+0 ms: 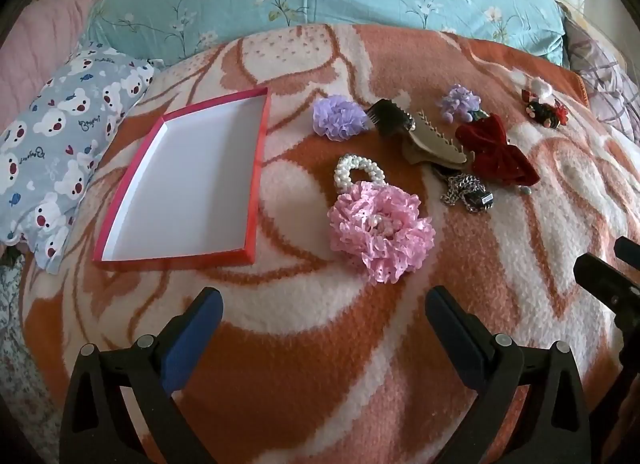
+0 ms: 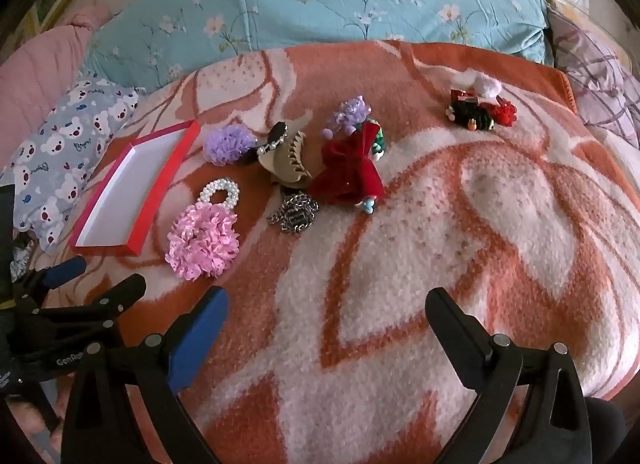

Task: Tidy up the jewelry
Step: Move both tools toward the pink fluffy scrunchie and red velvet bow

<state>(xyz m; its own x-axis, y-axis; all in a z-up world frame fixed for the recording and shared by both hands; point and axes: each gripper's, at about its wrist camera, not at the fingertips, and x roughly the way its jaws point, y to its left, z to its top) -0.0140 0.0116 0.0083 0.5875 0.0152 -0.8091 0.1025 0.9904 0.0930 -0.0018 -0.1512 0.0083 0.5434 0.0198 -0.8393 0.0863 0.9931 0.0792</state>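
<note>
1. Both the left gripper point(image 1: 324, 304) and the right gripper point(image 2: 326, 306) are held wide open, nothing between the fingers.
2. The red box point(image 1: 256, 152) lies empty on the blanket point(image 1: 304, 344), beside the pink scrunchie point(image 1: 380, 232).
3. The scrunchie should probably be pinched by its ruffles, clear of the pearl bracelet point(image 1: 358, 170).

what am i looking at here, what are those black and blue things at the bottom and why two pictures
Those are hand-held tongs, one in each of a person's hands, each with its own camera. One picture looks out from the left tongs, the other from the right tongs; both are open and hold nothing. Ahead, on an orange and white blanket, lies an empty red box, with hair pieces beside it: a pink flower scrunchie, a red velvet bow, a beige claw clip and a silver chain.
</note>
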